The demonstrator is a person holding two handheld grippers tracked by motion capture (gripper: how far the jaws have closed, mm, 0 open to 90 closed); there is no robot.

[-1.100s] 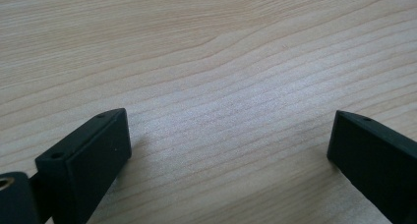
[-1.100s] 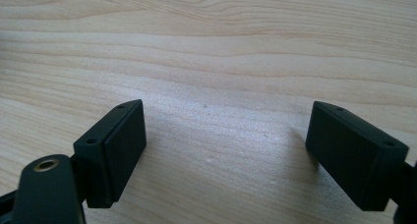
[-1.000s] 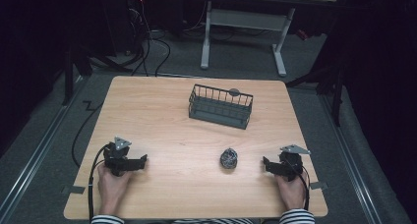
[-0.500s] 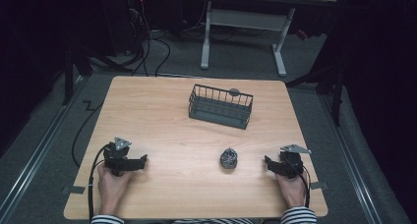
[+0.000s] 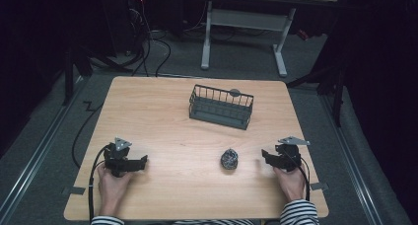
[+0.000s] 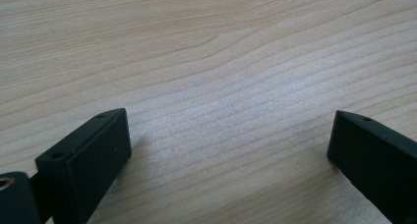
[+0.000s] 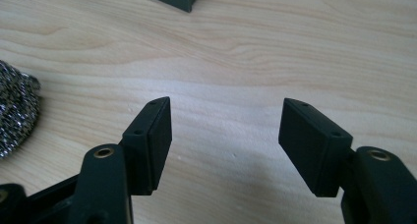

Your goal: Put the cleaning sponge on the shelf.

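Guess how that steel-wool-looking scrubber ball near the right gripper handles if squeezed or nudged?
The scrubber ball looks like a tangle of shiny wire, so it probably compresses and is light for its size. Its lumpy, roundish form may wobble a little rather than roll freely. The rough mesh likely grips the pads well.

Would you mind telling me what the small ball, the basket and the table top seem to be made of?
Ball: probably a steel-wire scouring pad, from its tangled, glinting silver-and-dark strands. Basket: likely coated metal wire, with thin dark matt bars and open sides. Table: pale wood or wood-look laminate, with smooth printed-looking grain; I cannot tell which.
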